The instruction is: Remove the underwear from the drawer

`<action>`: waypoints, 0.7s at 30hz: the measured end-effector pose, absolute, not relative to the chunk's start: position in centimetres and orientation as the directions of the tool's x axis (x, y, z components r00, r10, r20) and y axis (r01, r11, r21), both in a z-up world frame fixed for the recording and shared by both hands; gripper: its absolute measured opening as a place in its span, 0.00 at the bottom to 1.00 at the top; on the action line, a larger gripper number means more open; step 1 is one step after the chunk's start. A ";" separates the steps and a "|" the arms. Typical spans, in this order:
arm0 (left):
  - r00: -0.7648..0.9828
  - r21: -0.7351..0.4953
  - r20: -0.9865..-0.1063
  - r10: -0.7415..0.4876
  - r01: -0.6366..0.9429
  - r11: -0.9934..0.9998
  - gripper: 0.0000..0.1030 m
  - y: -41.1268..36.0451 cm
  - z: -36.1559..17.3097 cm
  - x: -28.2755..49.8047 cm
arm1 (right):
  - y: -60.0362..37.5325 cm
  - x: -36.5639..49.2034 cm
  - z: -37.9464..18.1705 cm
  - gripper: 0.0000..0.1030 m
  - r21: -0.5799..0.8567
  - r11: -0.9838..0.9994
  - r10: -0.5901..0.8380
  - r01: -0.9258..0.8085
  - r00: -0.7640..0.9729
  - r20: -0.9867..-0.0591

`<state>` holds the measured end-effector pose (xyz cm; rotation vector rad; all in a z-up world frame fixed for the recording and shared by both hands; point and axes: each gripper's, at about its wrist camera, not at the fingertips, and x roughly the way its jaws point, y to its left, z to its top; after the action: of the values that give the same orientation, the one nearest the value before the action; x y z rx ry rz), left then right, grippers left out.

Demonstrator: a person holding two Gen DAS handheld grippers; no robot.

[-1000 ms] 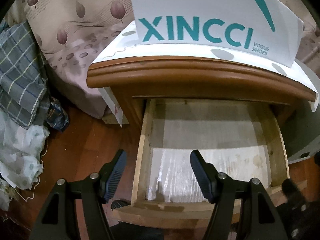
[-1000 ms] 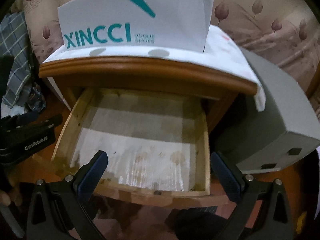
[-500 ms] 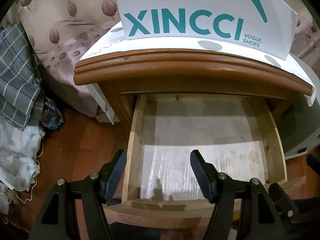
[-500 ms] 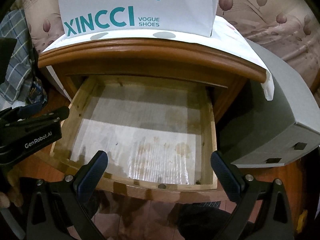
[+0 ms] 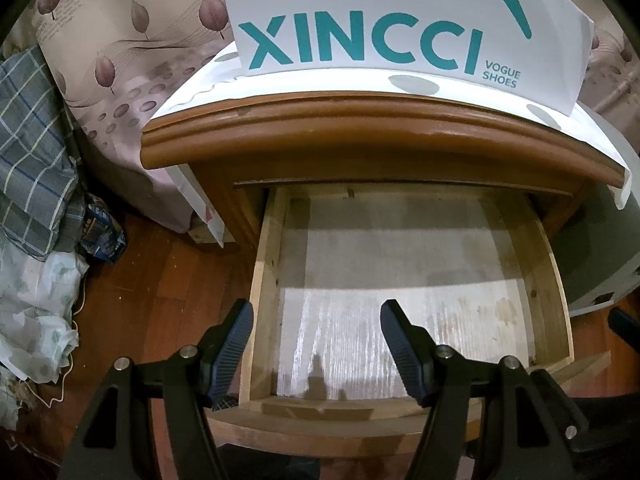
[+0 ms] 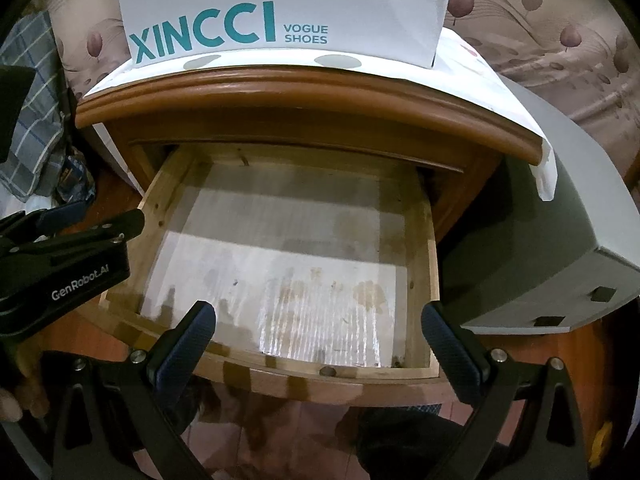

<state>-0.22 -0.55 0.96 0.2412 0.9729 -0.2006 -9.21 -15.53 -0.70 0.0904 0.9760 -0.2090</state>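
The wooden drawer point(image 5: 264, 280) point(image 6: 430, 264) of the bedside cabinet is pulled out. Only a stained white liner point(image 5: 400, 320) point(image 6: 288, 280) lies on its bottom; no underwear shows in either view. My left gripper point(image 5: 316, 344) hovers open above the drawer's front left corner, nothing between its fingers. In the right wrist view its black body point(image 6: 64, 264) hangs at the drawer's left side. My right gripper point(image 6: 318, 344) stands wide open over the drawer's front edge, holding nothing.
A white shoe box point(image 5: 400, 20) point(image 6: 280, 8) marked XINCCI sits on the cabinet top point(image 5: 360, 128). A grey box point(image 6: 560, 240) stands on the floor to the right. Checked cloth point(image 5: 28, 140) and bags point(image 5: 36, 308) lie at left on the wooden floor.
Both views have crept slightly closer to the cabinet, so the drawer sits a little differently in frame. Both grippers remain open as before.
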 end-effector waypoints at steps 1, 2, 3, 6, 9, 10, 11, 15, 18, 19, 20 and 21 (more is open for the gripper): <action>0.547 0.111 -0.835 -0.060 0.274 0.955 0.66 -0.6 1.0 -0.2 | -15.5 -9.2 -0.7 0.98 -0.018 0.976 -0.135 0.215 0.542 -0.829; 0.547 0.110 -0.835 -0.061 0.274 0.955 0.66 -0.6 1.0 -0.2 | -15.5 -9.2 -0.7 0.98 -0.019 0.976 -0.135 0.216 0.541 -0.830; 0.547 0.110 -0.835 -0.061 0.273 0.956 0.66 -0.6 1.0 -0.2 | -15.5 -9.2 -0.8 0.98 -0.019 0.976 -0.135 0.216 0.540 -0.831; 0.547 0.109 -0.835 -0.062 0.275 0.955 0.66 -0.6 1.0 -0.2 | -15.4 -9.2 -0.7 0.98 -0.020 0.977 -0.136 0.214 0.541 -0.830; 0.546 0.110 -0.836 -0.061 0.274 0.955 0.66 -0.5 1.0 -0.2 | -15.3 -9.1 -0.8 0.98 -0.022 0.977 -0.135 0.211 0.540 -0.831; 0.546 0.110 -0.836 -0.061 0.275 0.955 0.66 -0.6 1.0 -0.2 | -15.3 -9.1 -0.8 0.98 -0.020 0.977 -0.134 0.211 0.539 -0.831; 0.546 0.108 -0.836 -0.063 0.275 0.955 0.66 -0.5 1.0 -0.2 | -15.3 -9.1 -0.8 0.98 -0.019 0.977 -0.132 0.210 0.540 -0.832; 0.544 0.109 -0.837 -0.063 0.278 0.954 0.66 -0.6 0.9 -0.3 | -15.1 -9.1 -0.8 0.98 -0.021 0.979 -0.131 0.205 0.540 -0.832; 0.539 0.106 -0.839 -0.066 0.283 0.953 0.66 -0.8 0.8 -0.3 | -15.0 -9.1 -0.8 0.98 -0.018 0.979 -0.128 0.204 0.540 -0.832; 0.537 0.105 -0.841 -0.068 0.285 0.953 0.66 -0.9 0.8 -0.2 | -15.0 -9.1 -0.8 0.98 -0.021 0.979 -0.130 0.204 0.539 -0.832; 0.536 0.104 -0.842 -0.069 0.285 0.953 0.66 -0.9 0.7 -0.2 | -15.0 -9.1 -0.8 0.98 -0.020 0.979 -0.129 0.204 0.538 -0.833; 0.536 0.104 -0.842 -0.069 0.286 0.953 0.66 -0.9 0.7 -0.2 | -15.0 -9.1 -0.8 0.98 -0.020 0.979 -0.128 0.203 0.538 -0.833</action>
<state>-0.17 -0.91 0.73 0.2406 0.9854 -0.2134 -9.13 -15.03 -0.79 0.0824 0.9837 -0.1974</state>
